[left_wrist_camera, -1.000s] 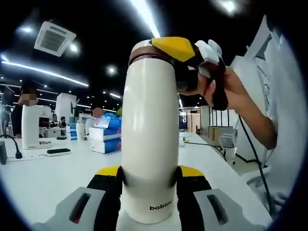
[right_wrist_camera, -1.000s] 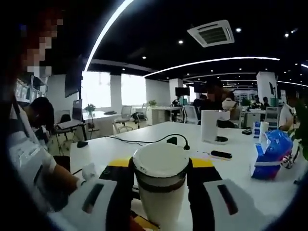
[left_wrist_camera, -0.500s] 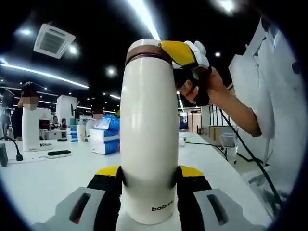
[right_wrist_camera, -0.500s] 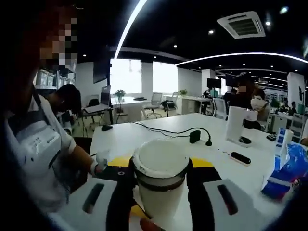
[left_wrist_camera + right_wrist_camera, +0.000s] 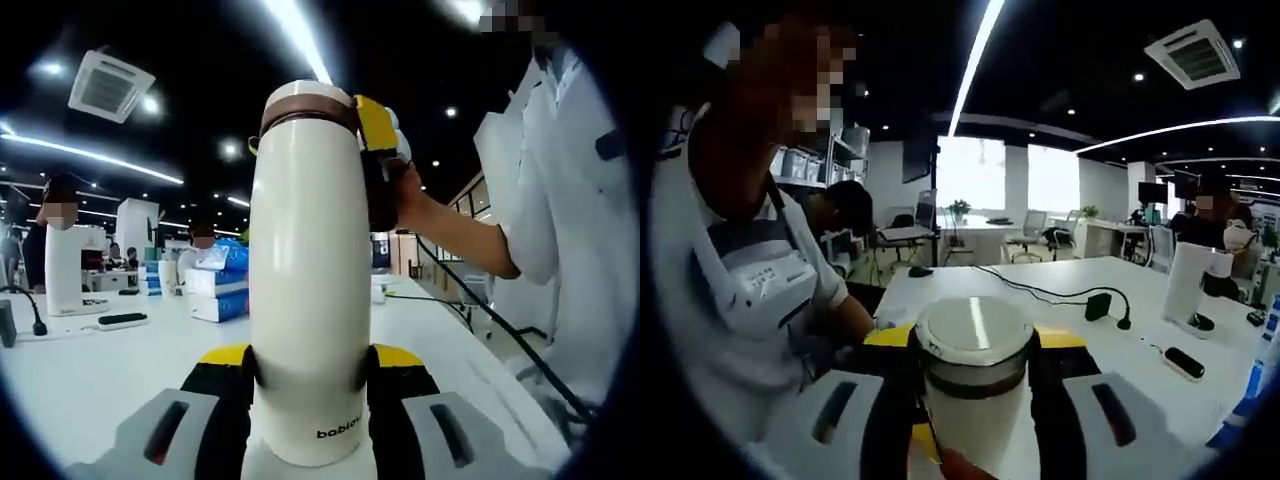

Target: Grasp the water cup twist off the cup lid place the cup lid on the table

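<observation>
I have the tall cream-white insulated water cup [image 5: 308,300] upright between the fingers of my left gripper [image 5: 310,375], which are closed against its lower body on both sides, just above the small printed brand name. The cup stands up well past those fingers, and its base is hidden below them, so I cannot tell whether it rests on the white desk [image 5: 100,365] or is lifted clear.

At the top, my right gripper [image 5: 975,355] has its fingers pressed in on either side of the round white cup lid with the brown band [image 5: 973,340]. From the right gripper view I look straight down onto the lid's flat top sitting between the two yellow-tipped fingers. In the left gripper view one yellow fingertip [image 5: 375,122] sits against the brown band at the cup's top edge, with a hand [image 5: 400,195] behind it.

Where the task stands, as I judge it: the grasp on the cup is made, and the lid is gripped. The lid is on the cup, with no gap visible between band and body, so the twisting off looks unfinished; how far the thread has turned I cannot tell. What is left is to finish unscrewing, lift the lid free of the cup, and set it down on the open desk beyond the fingers.
</observation>
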